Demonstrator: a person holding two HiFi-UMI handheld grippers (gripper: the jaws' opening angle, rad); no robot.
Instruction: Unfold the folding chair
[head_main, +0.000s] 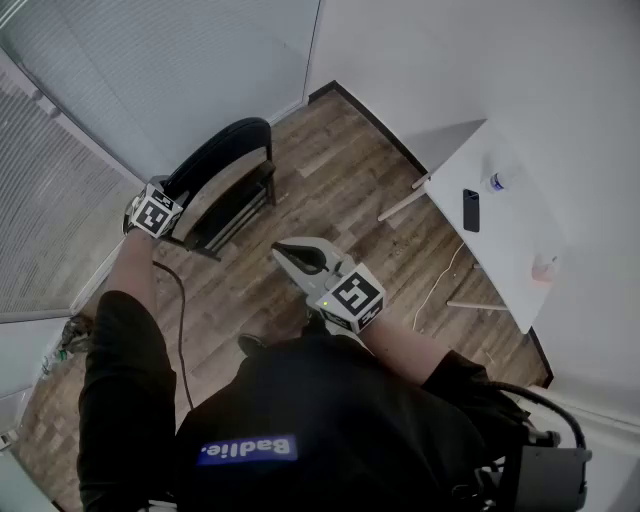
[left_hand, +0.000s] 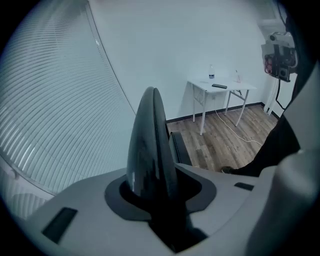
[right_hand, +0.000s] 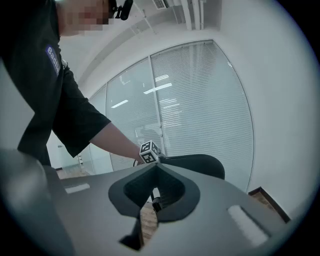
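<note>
A black folding chair (head_main: 225, 148) stands by the window blinds at the upper left of the head view and looks folded nearly flat. My left gripper (head_main: 172, 200) sits at the top corner of its backrest. In the left gripper view the backrest's dark curved edge (left_hand: 150, 145) rises from between the jaws, and the left gripper (left_hand: 155, 192) is shut on it. My right gripper (head_main: 283, 250) hovers over the floor in front of the chair, apart from it. It is shut with nothing in it (right_hand: 155, 166). The right gripper view shows the chair's backrest (right_hand: 200, 162) ahead.
A white table (head_main: 500, 240) stands at the right with a phone (head_main: 471, 209), a small bottle (head_main: 497, 182) and a pale object (head_main: 545, 268) on it. A white cable (head_main: 440, 285) lies on the wood floor below it. A black cable (head_main: 180, 320) runs by my left arm.
</note>
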